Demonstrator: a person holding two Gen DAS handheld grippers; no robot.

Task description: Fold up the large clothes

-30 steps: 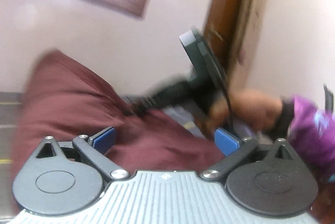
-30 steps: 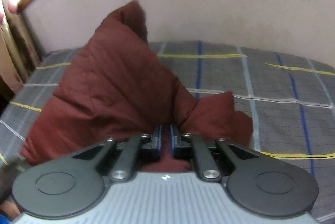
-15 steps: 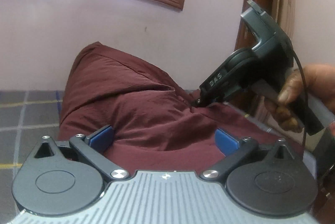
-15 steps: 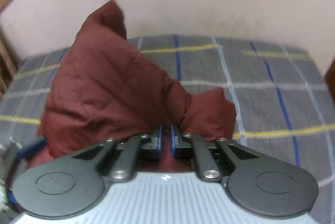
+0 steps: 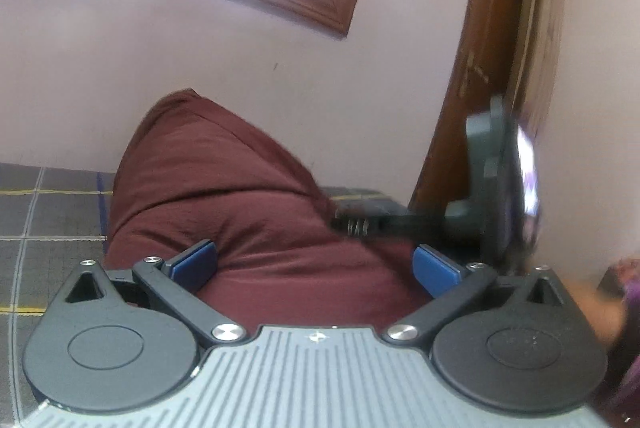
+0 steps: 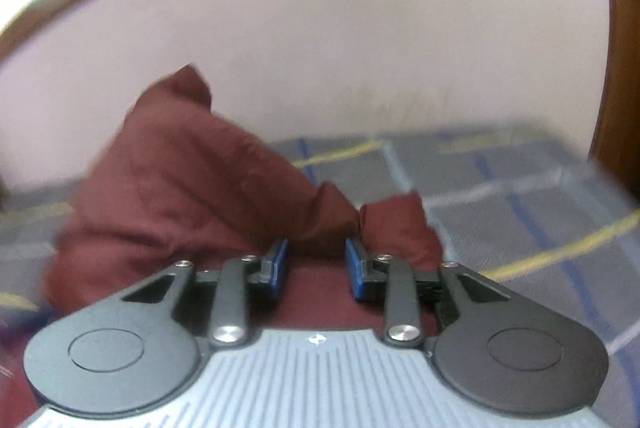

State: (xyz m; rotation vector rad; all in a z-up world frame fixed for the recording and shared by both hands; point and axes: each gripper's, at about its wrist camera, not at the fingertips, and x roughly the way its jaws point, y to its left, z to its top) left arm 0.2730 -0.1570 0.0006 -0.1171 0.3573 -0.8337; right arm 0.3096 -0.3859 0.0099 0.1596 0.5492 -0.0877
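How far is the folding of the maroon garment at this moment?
Done: nothing looks finished; the maroon garment stands bunched in a peak on the checked bedsheet. In hand: the right tool is opening, cloth between its jaws, not pressed. The left tool is open over the cloth. Left: flattening and all neat folds.

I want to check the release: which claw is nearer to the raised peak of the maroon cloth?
Hard to rank. The peak stands well beyond both. The right claw is opening with cloth between its fingers; the left claw stands wide open over the cloth's near part.
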